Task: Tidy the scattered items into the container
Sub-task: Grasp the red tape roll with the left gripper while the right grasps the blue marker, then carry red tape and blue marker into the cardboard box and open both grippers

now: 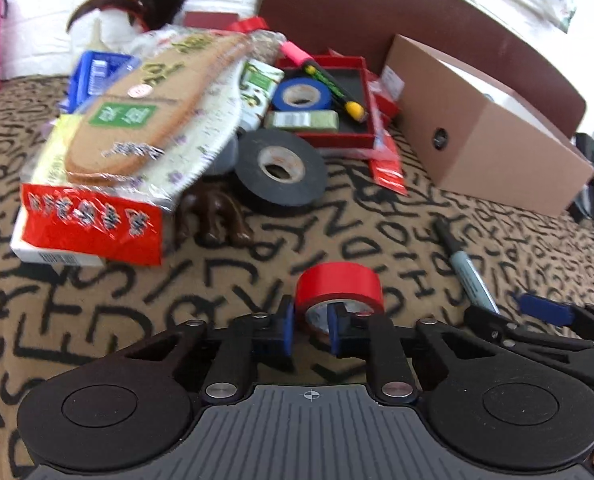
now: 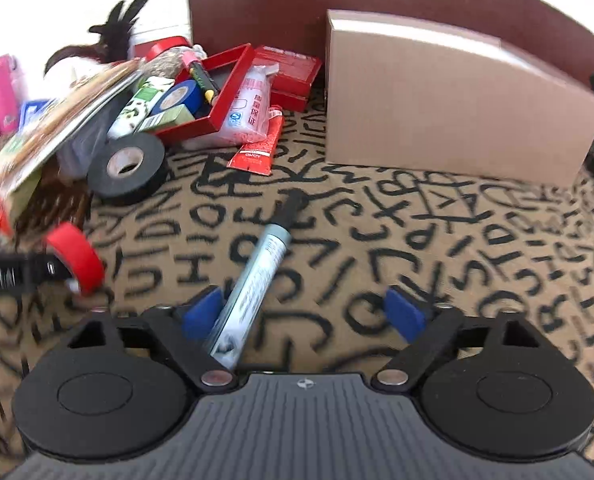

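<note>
Left gripper (image 1: 311, 326) pinches the red tape roll's (image 1: 339, 286) wall while the right gripper (image 2: 303, 314), open, straddles the marker (image 2: 253, 280), lengthwise toward the cardboard box (image 2: 449, 108).

Red tape roll (image 1: 339, 285) on edge; grey marker (image 2: 253, 280) flat.

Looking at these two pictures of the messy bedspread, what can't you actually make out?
- Cardboard box: its inside is hidden by its own walls in both views.
- Brown figurine: half buried under the snack packets, left view; can't say what it is.
- Marker: label too blurred to read, right view; its rear end is hidden behind the right claw.
- Red tape roll: its lower part is covered by the left claw.
</note>
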`<state>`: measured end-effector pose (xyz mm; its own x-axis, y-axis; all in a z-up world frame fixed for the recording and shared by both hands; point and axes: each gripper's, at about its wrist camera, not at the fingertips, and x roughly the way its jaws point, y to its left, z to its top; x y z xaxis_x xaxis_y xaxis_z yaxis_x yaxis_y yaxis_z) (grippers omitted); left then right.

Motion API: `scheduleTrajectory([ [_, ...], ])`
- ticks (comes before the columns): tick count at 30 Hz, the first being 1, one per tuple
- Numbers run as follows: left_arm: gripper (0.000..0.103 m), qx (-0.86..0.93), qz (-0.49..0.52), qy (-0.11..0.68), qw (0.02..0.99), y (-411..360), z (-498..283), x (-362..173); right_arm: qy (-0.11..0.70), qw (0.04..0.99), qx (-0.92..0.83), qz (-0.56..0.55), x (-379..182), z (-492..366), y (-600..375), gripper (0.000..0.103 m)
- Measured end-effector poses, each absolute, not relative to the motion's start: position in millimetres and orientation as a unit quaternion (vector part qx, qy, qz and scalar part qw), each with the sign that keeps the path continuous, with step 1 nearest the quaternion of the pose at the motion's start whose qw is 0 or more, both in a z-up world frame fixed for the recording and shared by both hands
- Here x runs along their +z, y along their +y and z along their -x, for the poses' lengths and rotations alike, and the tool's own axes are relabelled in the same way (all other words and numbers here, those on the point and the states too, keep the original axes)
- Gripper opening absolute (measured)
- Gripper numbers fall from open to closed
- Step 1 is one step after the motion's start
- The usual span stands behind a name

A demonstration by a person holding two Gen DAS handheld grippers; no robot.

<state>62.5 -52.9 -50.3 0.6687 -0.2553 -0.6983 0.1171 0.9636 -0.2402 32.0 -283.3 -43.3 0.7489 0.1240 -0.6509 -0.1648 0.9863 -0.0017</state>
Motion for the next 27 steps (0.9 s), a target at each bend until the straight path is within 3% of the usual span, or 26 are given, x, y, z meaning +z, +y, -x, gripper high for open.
scheduleTrajectory([
  [1,0.009,-0.107,0.086,0.395,0.908,-54,-61,-49,0.344,0.935,0.079,0.029,-42,-29,-287,0.071],
  [3,0.01,-0.118,0.082,0.396,0.907,-56,-56,-47,0.342,0.935,0.081,0.036,-39,-21,-291,0.047],
  [5,0.012,-0.128,0.079,0.394,0.907,-58,-54,-46,0.343,0.934,0.089,0.047,-38,-16,-293,0.039],
  [6,0.015,-0.128,0.077,0.393,0.907,-58,-55,-46,0.343,0.933,0.093,0.052,-37,-13,-293,0.039],
  [8,0.035,-0.124,0.08,0.395,0.907,-59,-59,-47,0.34,0.933,0.101,0.062,-38,-11,-294,0.039],
  [13,0.036,-0.125,0.083,0.393,0.907,-64,-74,-45,0.341,0.931,0.11,0.063,-36,-19,-294,0.039],
  [14,0.026,-0.129,0.081,0.394,0.906,-66,-76,-45,0.341,0.931,0.112,0.063,-36,-21,-293,0.039],
  [15,0.009,-0.132,0.076,0.396,0.906,-68,-79,-44,0.341,0.931,0.113,0.063,-36,-24,-293,0.039],
  [16,0.007,-0.142,0.076,0.398,0.903,-69,-80,-45,0.341,0.931,0.115,0.063,-37,-25,-292,0.039],
  [18,0.007,-0.149,0.075,0.4,0.901,-71,-80,-46,0.341,0.929,0.125,0.067,-37,-26,-290,0.025],
  [19,0.009,-0.147,0.07,0.399,0.902,-72,-80,-47,0.341,0.928,0.131,0.07,-37,-25,-289,0.023],
  [21,0.029,-0.146,0.069,0.399,0.903,-74,-81,-50,0.338,0.928,0.132,0.081,-38,-25,-287,0.022],
  [24,0.032,-0.146,0.071,0.402,0.901,-74,-84,-52,0.34,0.928,0.133,0.079,-38,-27,-287,0.022],
  [25,0.015,-0.147,0.065,0.403,0.901,-76,-84,-51,0.341,0.927,0.133,0.078,-38,-27,-287,0.022],
  [26,0.006,-0.153,0.062,0.404,0.9,-76,-84,-51,0.343,0.927,0.134,0.078,-38,-27,-287,0.022],
  [27,0.005,-0.161,0.065,0.407,0.897,-77,-84,-51,0.347,0.925,0.134,0.076,-37,-28,-288,0.022],
])
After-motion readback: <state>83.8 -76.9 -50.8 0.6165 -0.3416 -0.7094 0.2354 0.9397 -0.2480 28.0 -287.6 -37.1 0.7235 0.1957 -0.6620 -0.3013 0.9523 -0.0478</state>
